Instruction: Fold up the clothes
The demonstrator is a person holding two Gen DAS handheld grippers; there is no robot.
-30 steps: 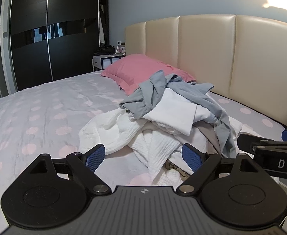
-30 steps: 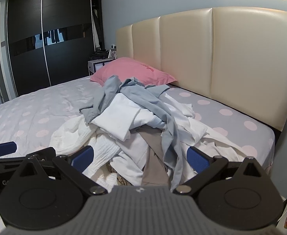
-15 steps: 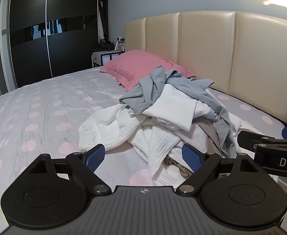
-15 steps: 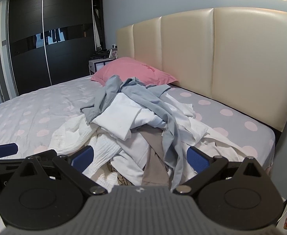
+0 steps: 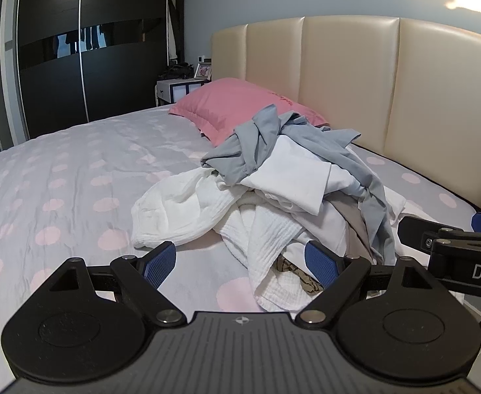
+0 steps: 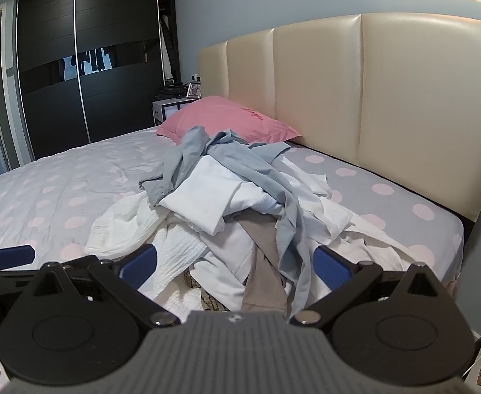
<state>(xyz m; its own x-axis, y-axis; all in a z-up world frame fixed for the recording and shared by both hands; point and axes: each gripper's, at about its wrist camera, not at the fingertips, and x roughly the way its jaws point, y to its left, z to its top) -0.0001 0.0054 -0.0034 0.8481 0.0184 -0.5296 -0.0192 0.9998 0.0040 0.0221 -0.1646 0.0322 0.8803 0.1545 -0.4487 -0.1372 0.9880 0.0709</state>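
Here, clothes pile [image 5: 283,193]: an unsorted heap that is lying on the bed [image 5: 76,177] toward the headboard [image 5: 348,82] edge, near the bed's near corner, just in front of the pink pillow [image 5: 237,108].
Top garment: a grey garment [image 5: 256,151] is draping over the heap's crest and trailing down its near side; under it a white shirt [image 5: 293,177] is lying roughly flat.
Lower layers: a white textured garment [image 5: 187,210] is spilling toward the open middle of the bed; a taupe piece [image 6: 263,256] and a patterned scrap [image 5: 299,271] are showing at the near edge.
Long axis: judged loosely, the heap is running from the pillow toward the near edge, along the headboard; no single garment is lying straight.
Left gripper [image 5: 240,262]: hovering short of the pile, tongs spread wide, holding nothing.
Right gripper [image 6: 235,262]: hovering likewise, tongs spread wide, empty, facing the grey trailing end.
Step in hand: apparently the approach; nothing is folded yet.
Next move: probably calling for pinching one garment, likeliest the grey one on top, and lifting it clear onto the open bed.
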